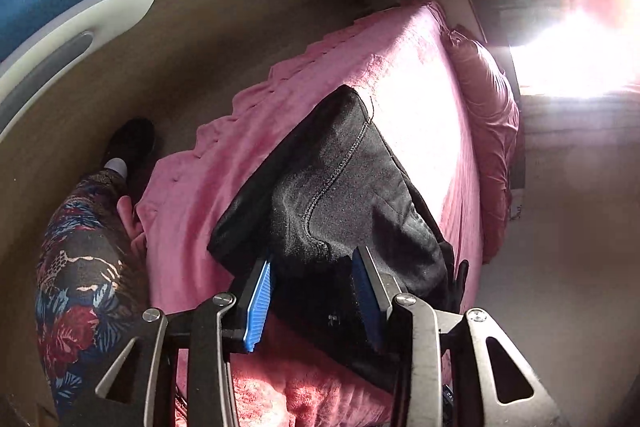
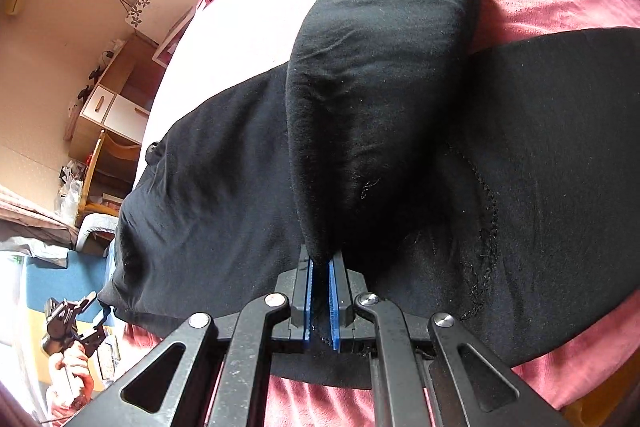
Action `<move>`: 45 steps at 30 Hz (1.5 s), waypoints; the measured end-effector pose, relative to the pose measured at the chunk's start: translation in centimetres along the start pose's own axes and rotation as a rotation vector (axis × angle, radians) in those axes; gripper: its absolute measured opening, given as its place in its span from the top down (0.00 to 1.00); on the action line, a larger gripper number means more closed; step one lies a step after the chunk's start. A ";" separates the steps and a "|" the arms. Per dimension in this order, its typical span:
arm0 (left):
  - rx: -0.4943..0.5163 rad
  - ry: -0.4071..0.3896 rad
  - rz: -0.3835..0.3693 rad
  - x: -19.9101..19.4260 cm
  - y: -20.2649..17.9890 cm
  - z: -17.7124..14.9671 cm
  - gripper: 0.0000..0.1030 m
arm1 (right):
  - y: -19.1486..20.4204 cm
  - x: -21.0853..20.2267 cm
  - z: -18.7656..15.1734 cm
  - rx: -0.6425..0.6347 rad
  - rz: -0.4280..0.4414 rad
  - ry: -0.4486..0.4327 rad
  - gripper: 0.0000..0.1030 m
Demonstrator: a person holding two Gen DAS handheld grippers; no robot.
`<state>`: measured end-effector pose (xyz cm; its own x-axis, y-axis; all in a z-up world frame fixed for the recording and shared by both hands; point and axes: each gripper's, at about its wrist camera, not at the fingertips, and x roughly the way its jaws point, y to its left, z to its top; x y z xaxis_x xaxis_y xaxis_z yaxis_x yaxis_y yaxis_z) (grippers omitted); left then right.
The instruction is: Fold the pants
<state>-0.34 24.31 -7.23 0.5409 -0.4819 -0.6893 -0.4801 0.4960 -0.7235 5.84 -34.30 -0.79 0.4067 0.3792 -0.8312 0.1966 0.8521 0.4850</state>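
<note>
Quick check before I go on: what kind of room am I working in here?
Most likely a bedroom. The black pants lie on a bed with a pink bedspread, a matching pillow sits at its head, and a wooden cabinet stands by the wall.

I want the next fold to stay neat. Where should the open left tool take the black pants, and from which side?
Probably the near edge of the pants by the left tool, coming from the bed's near side. There the cloth lies flat in stacked layers on the pink cover, so open jaws can likely slide over the edge.
</note>
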 end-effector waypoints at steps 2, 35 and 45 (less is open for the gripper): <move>-0.010 0.015 0.016 0.4 -0.1 0.1 0.63 | -0.6 -0.4 0.1 -0.001 0.001 0.000 0.93; 0.510 -0.007 0.311 1.8 -2.9 -1.4 0.80 | -1.9 -4.5 -2.2 -0.064 -0.042 0.014 0.94; 0.481 -0.220 0.419 -3.6 -5.4 -0.9 0.66 | -2.8 -4.7 -1.3 -0.074 -0.064 0.050 0.75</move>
<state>-0.30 22.72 -0.93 0.5284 -0.0454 -0.8478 -0.3468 0.8999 -0.2644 2.20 -37.98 1.40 0.3503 0.3387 -0.8732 0.1533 0.8990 0.4102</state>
